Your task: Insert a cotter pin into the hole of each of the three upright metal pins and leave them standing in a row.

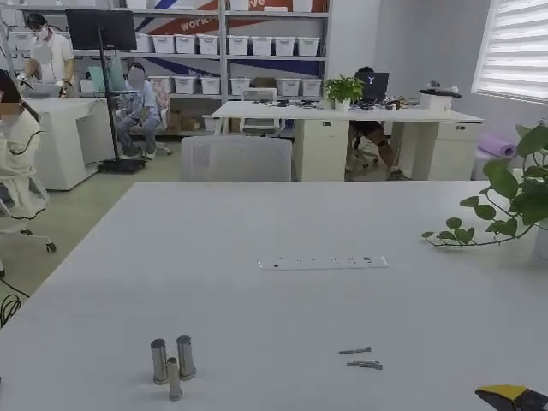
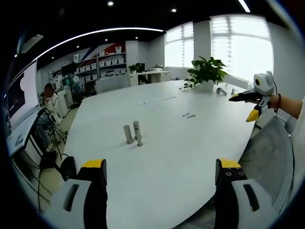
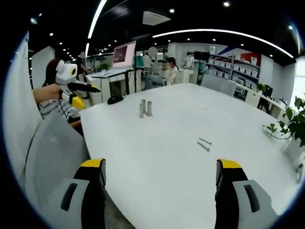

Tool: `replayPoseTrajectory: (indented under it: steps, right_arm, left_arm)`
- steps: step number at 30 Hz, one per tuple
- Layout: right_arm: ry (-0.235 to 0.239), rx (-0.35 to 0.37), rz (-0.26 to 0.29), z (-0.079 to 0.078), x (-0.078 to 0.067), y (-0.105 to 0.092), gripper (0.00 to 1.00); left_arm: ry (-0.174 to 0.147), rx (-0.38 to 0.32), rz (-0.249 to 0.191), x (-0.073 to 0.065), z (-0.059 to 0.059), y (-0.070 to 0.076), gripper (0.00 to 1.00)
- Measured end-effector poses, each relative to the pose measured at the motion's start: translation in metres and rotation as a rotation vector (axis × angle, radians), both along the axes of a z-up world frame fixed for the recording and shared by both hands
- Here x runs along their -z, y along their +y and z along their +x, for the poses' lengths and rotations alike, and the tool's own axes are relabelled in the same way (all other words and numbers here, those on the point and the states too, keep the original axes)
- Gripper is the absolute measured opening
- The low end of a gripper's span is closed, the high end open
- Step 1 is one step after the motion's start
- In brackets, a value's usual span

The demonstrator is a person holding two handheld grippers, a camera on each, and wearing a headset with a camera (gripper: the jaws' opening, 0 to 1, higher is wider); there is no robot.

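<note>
Obs.: we are logging three metal pins (image 1: pixel 174 377) standing upright in a tight cluster, not in a row, close to the desk's (image 1: pixel 257 223) near edge and left of its middle. Two are standing side by side, and the third, shorter-looking one is standing just in front of them. Their holes are too small for us to make out.

Two cotter pins (image 1: pixel 360 358) are lying flat, one just beside the other, along the same near edge toward the right and well apart from the metal pins. In the left gripper view they are showing as thin slivers beyond the cluster.

The left gripper (image 2: pixel 160 164) is hanging off the desk's edge with its jaws spread wide and nothing between them; the metal pins are sitting ahead of it on the desktop. The right gripper (image 3: pixel 160 164) is likewise hanging off the desk's edge, jaws wide apart and holding nothing, with the cotter pins nearer to it than the metal pins are.

Farther out, a white power strip (image 1: pixel 324 263) is lying across the desk's middle. A leafy plant (image 1: pixel 514 193) is trailing over the right edge. A grey mesh chair (image 1: pixel 235 158) is standing beyond the far edge.
</note>
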State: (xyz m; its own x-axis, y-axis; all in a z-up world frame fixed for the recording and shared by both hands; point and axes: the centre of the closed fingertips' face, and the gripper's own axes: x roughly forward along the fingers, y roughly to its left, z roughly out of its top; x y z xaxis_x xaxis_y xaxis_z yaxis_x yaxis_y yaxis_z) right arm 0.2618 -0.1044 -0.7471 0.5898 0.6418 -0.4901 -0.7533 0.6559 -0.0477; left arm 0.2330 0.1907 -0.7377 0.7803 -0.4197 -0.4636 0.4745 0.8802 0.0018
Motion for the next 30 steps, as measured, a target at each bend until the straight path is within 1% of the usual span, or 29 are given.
replayPoseTrajectory:
  steps: [9,11,17,26,30]
  right_arm:
    - [-0.002,0.004,0.009,0.0016,-0.0013,0.0000,0.96]
    - [-0.004,0.005,0.007,0.0022,-0.0011,-0.0004,0.96]
    - [0.004,0.006,0.005,0.0019,0.0008,-0.0001,0.95]
    - [0.017,0.005,0.000,0.0022,0.0023,0.0008,0.96]
    - [0.023,0.003,-0.003,0.0022,0.0026,0.0011,0.97]
  left_arm:
    - [-0.004,-0.005,-0.001,-0.0003,0.0002,0.0019,0.93]
    - [-0.009,-0.005,0.000,-0.0010,0.0008,0.0024,0.93]
    - [-0.008,-0.010,-0.001,-0.0009,0.0012,0.0046,0.93]
    - [-0.006,-0.008,-0.006,0.0000,0.0003,0.0032,0.92]
    - [-0.010,-0.008,-0.011,-0.0003,-0.0007,0.0032,0.92]
